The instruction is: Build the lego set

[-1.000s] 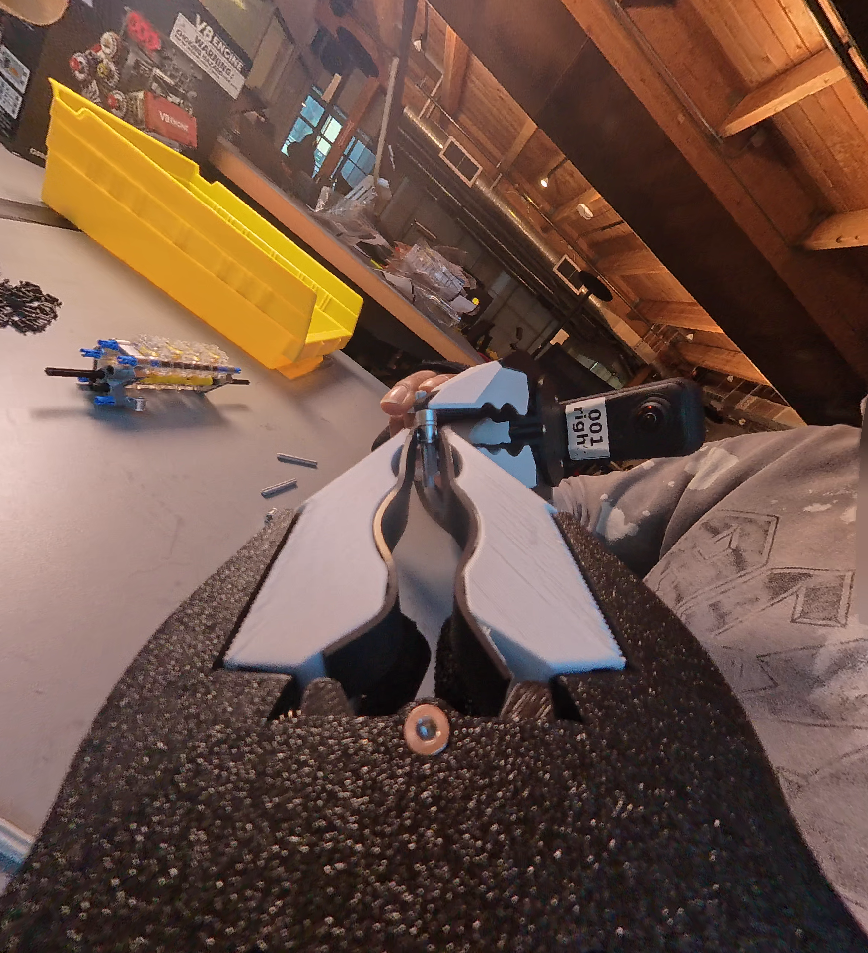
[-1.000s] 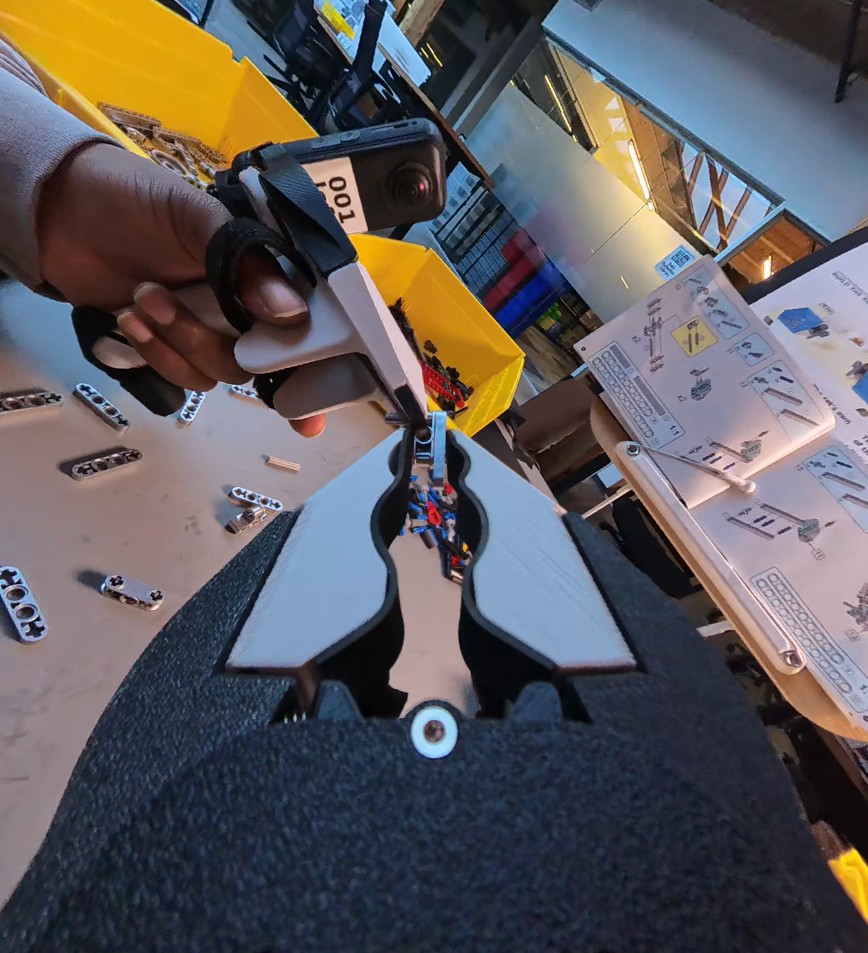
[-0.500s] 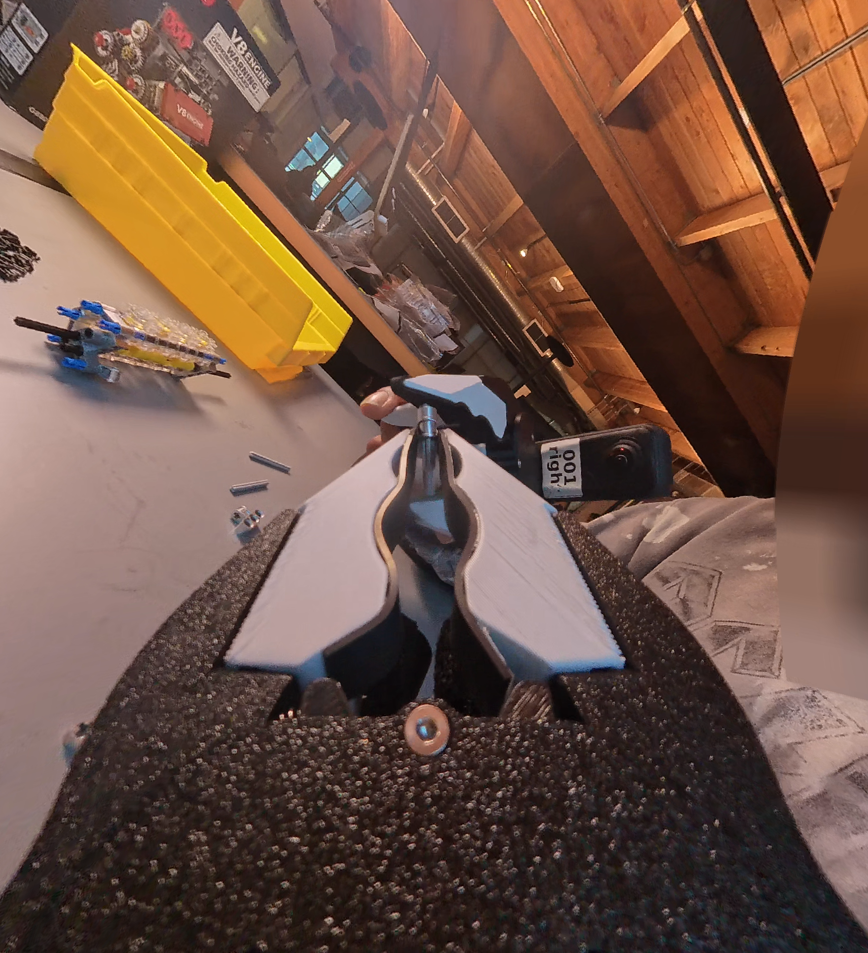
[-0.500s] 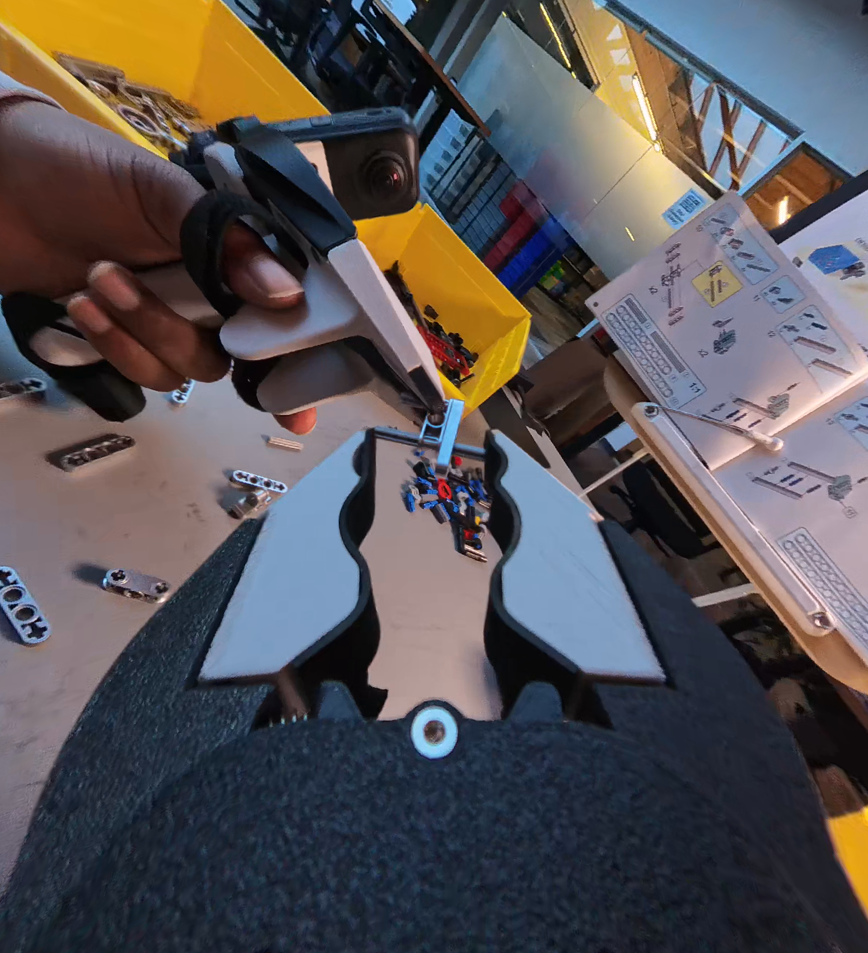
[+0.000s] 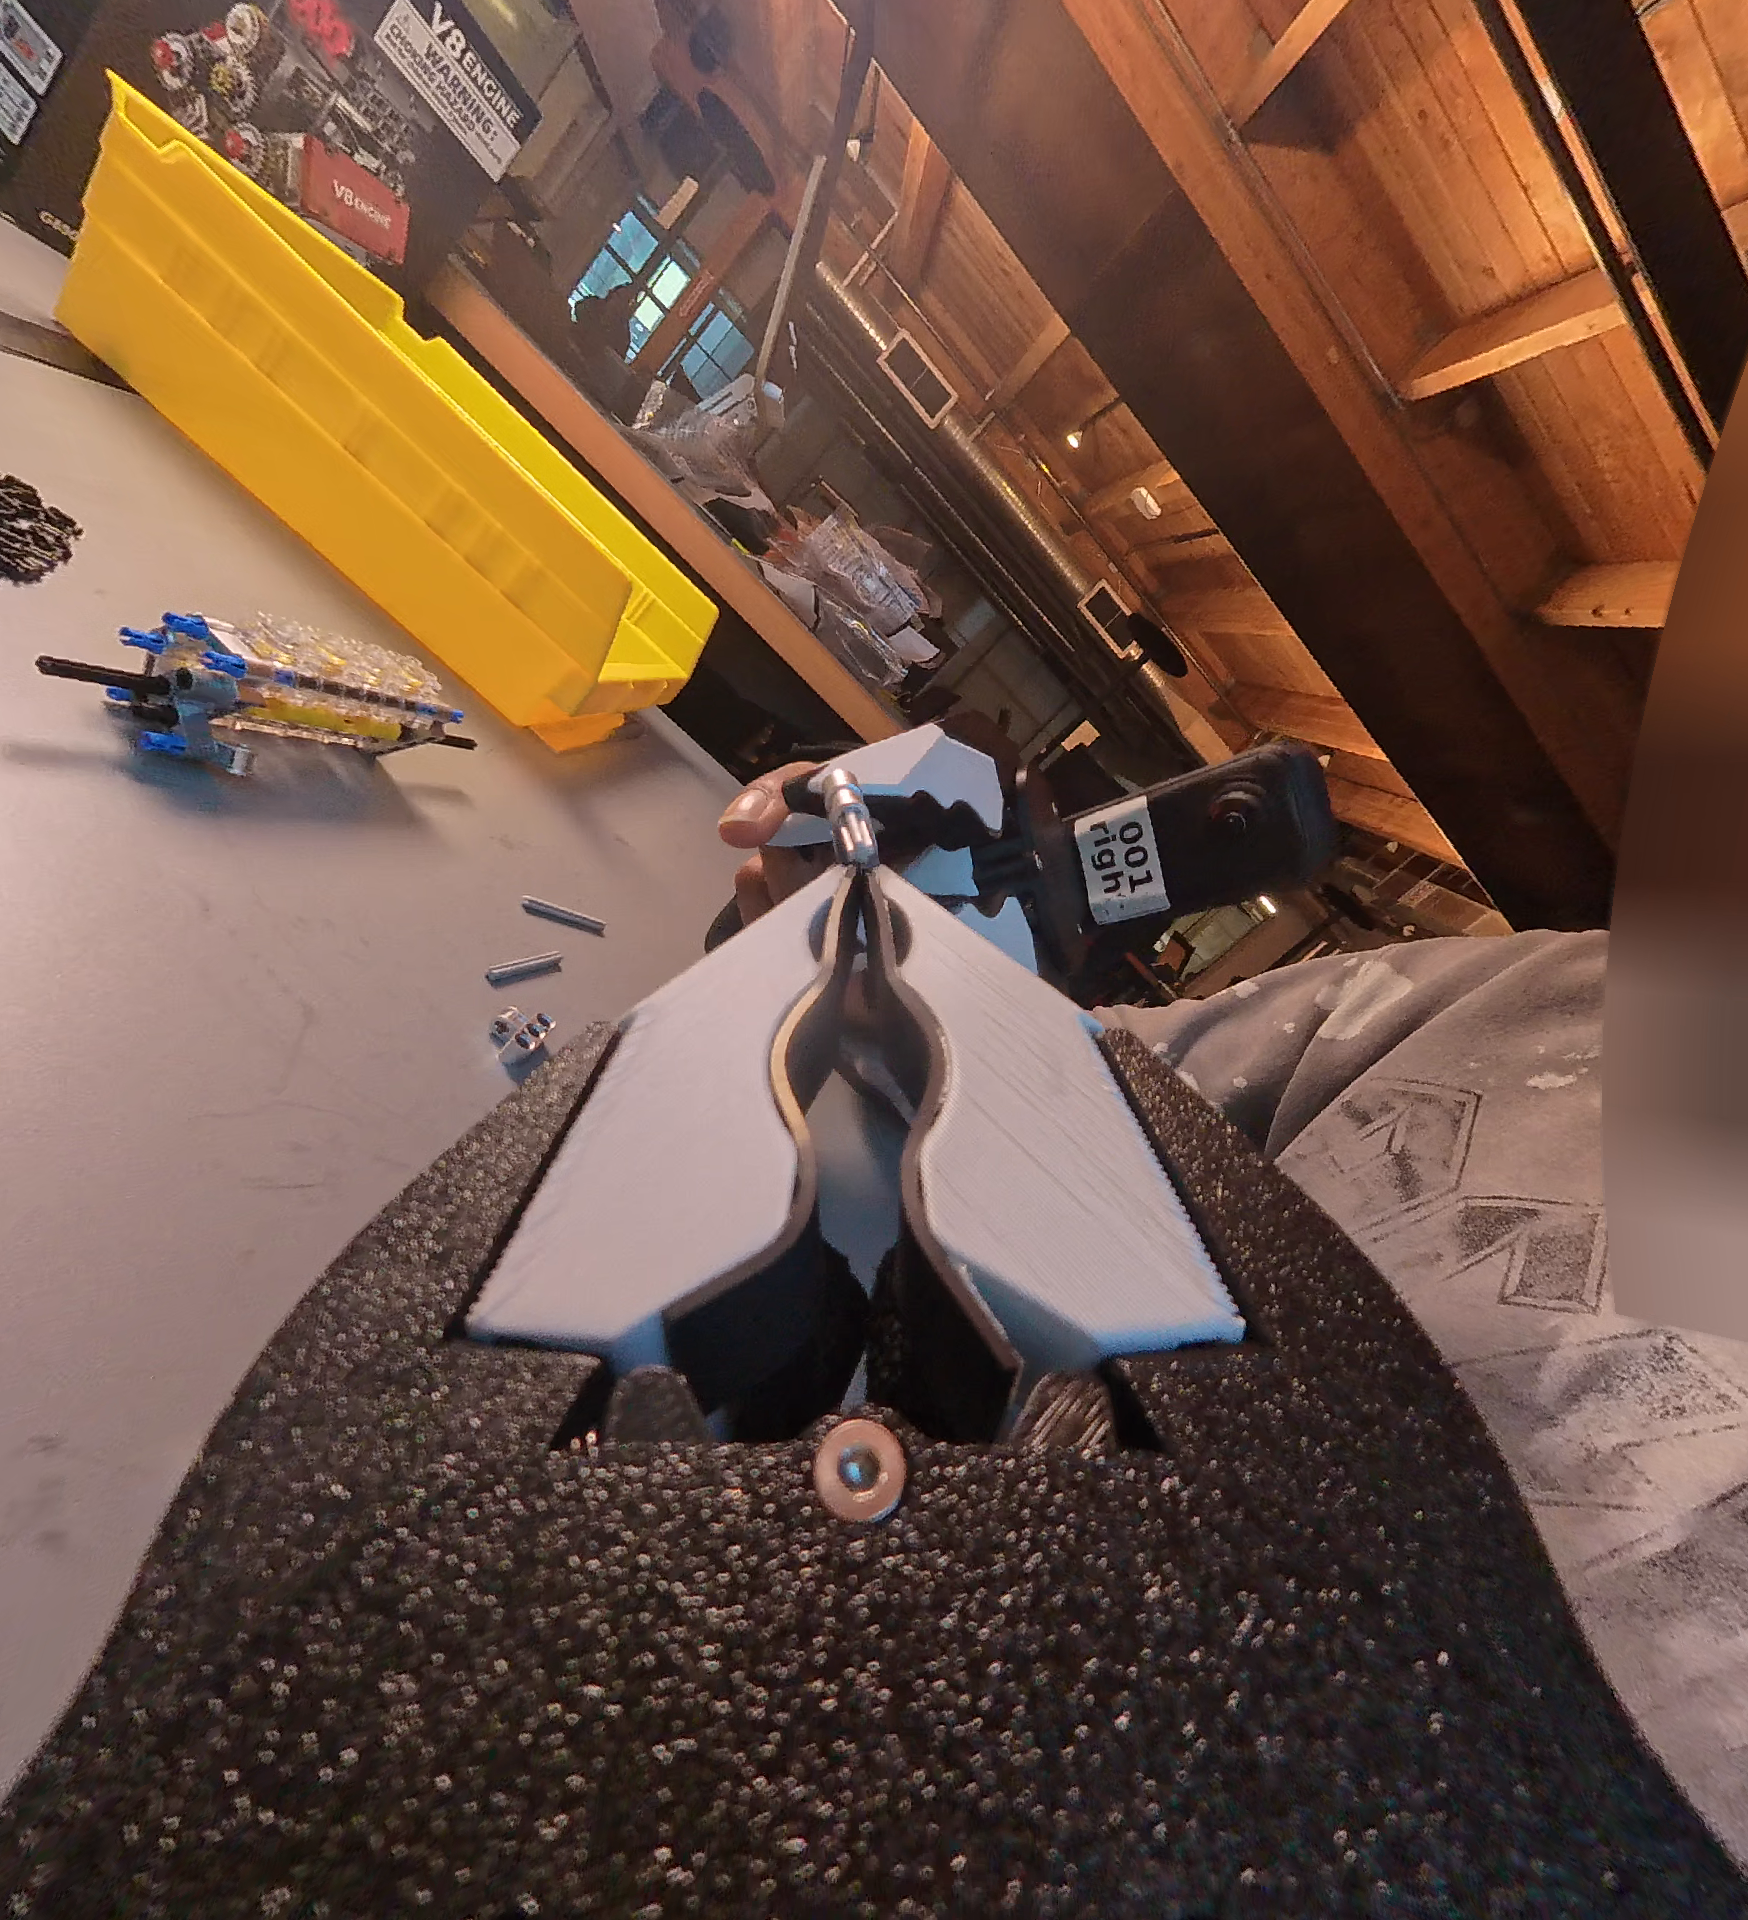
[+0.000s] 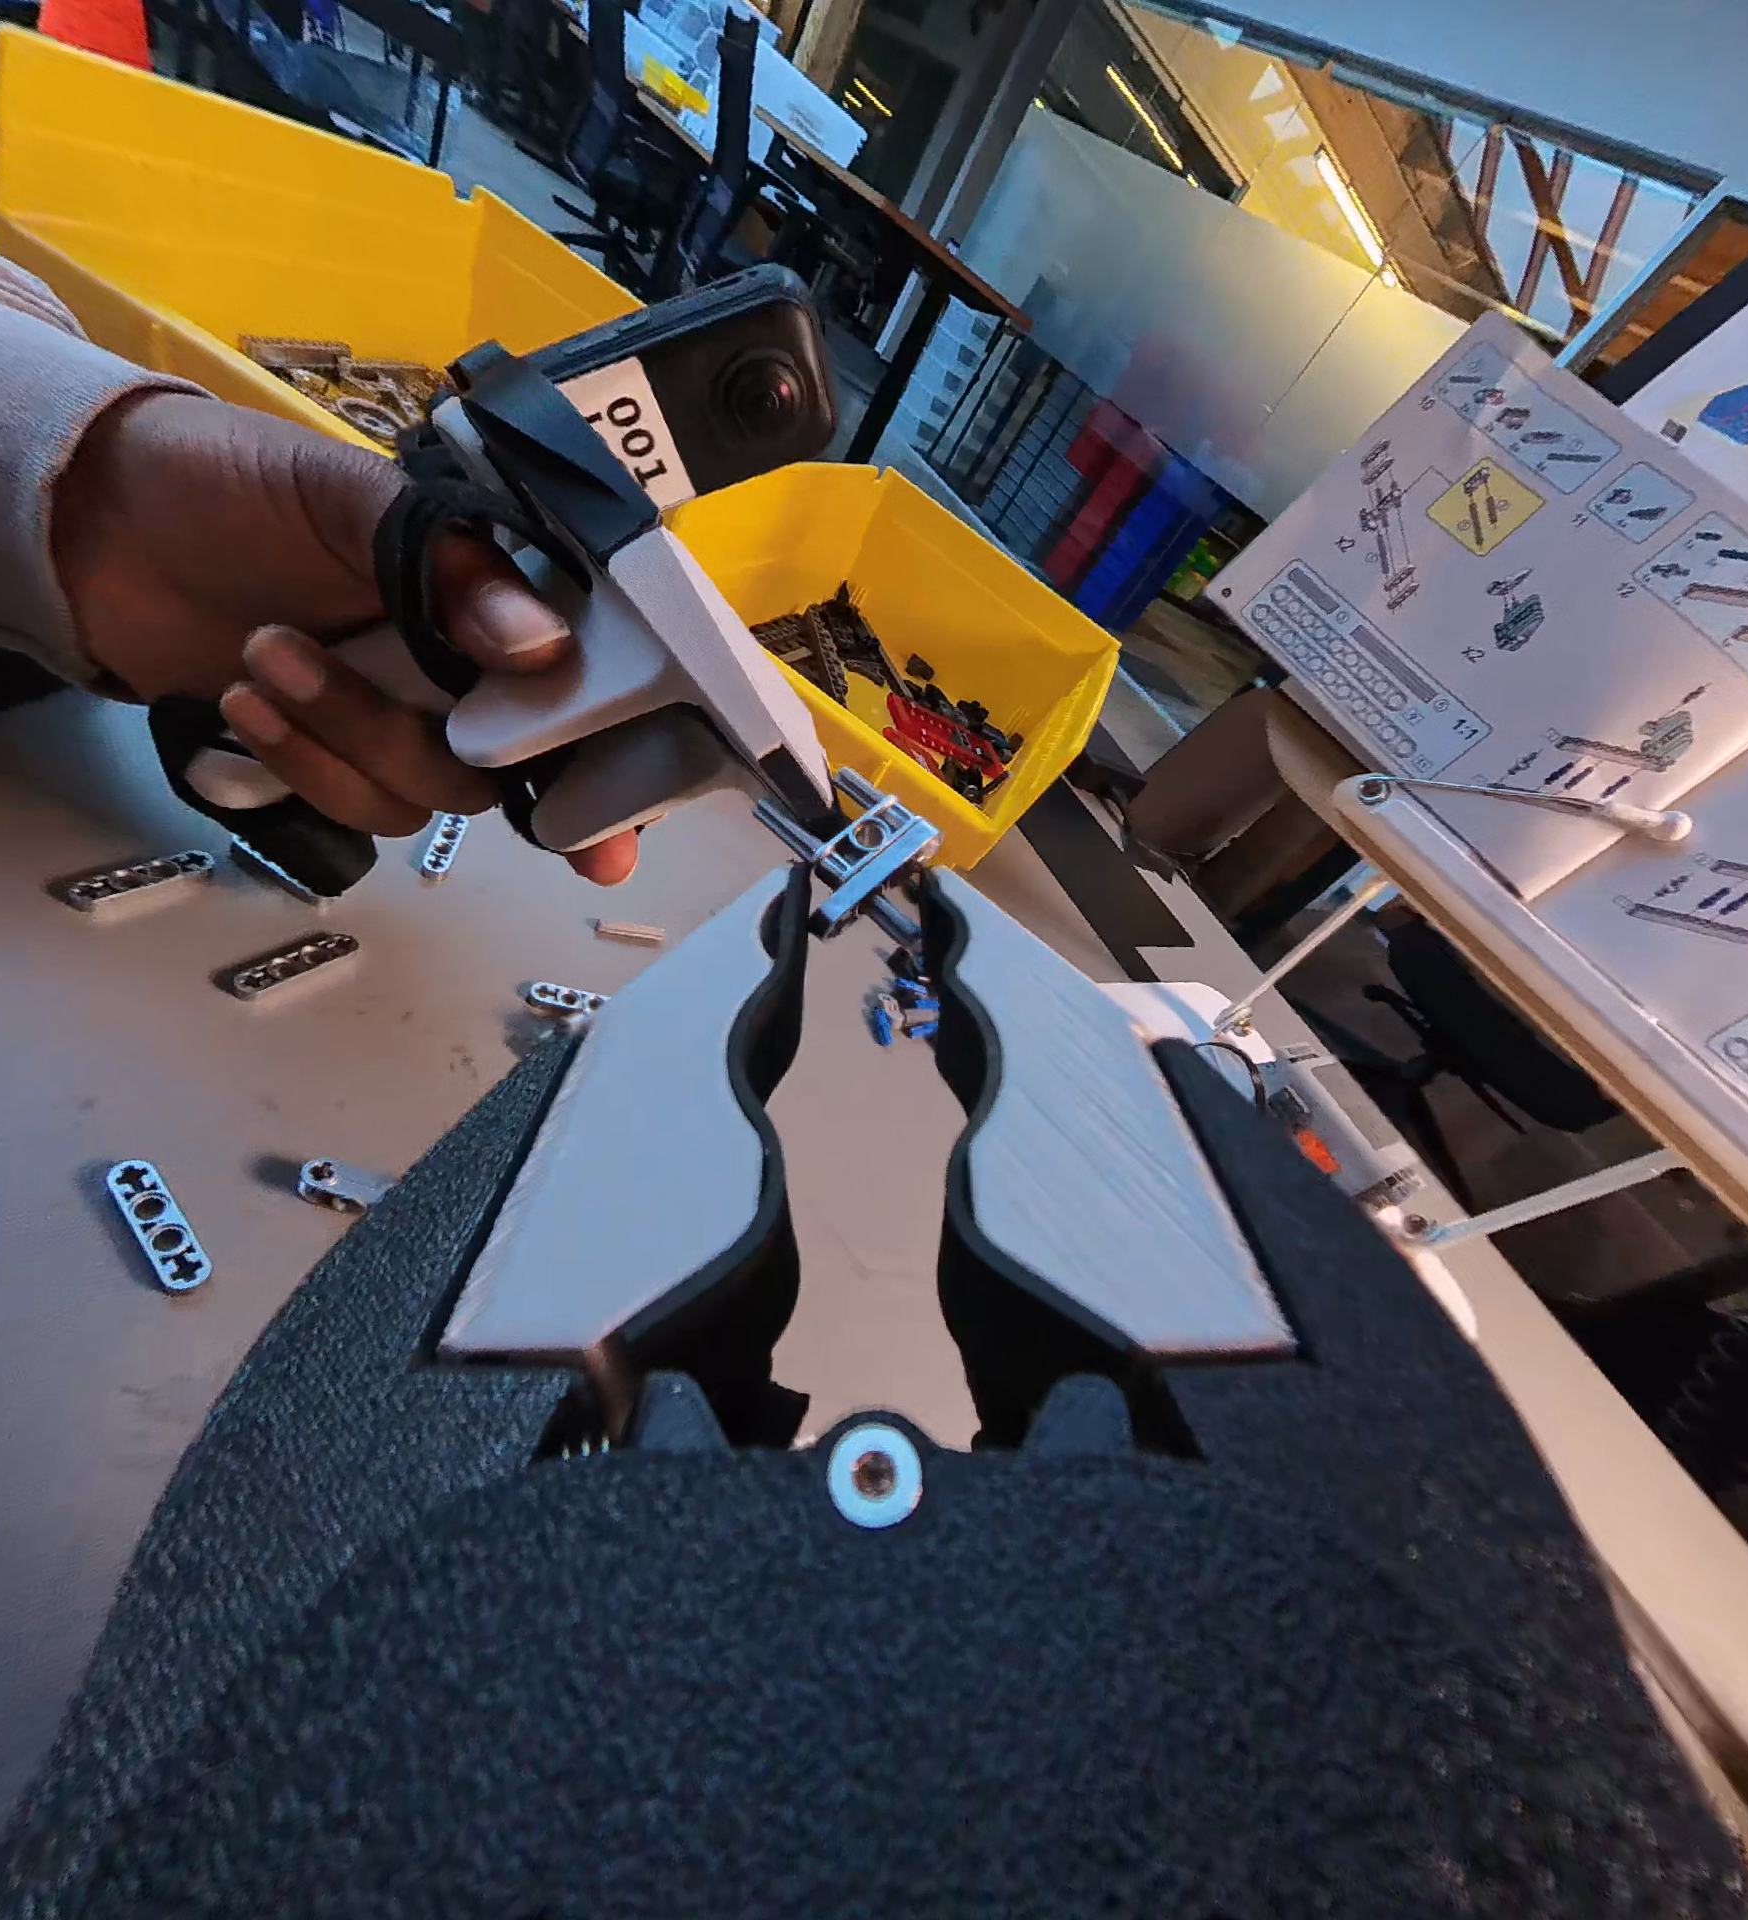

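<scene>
Grey and thin, the left gripper's fingers [image 5: 854,896] are clenched on a small grey plastic connector piece with a round hole [image 5: 849,826], pinching only its lower end, so most of it juts past the tips in mid-air above the grey tabletop [image 6: 70,1039]. The right gripper [image 6: 862,899] meets it head-on, jaws apart, with the piece's far end between its tips. Whether either tip touches the piece cannot be told. With so slight a pinch, a nudge from the right tips could twist the piece or knock it loose. It might then fall among the small blue and red pins [image 6: 901,1013] directly below. Flat grey beams with holes [image 6: 159,1226] lie scattered further left, and the yellow plastic bin [image 6: 953,582] stands behind. The left fingers hide the gripped end, and a blurred patch covers the left wrist view's right edge.
</scene>
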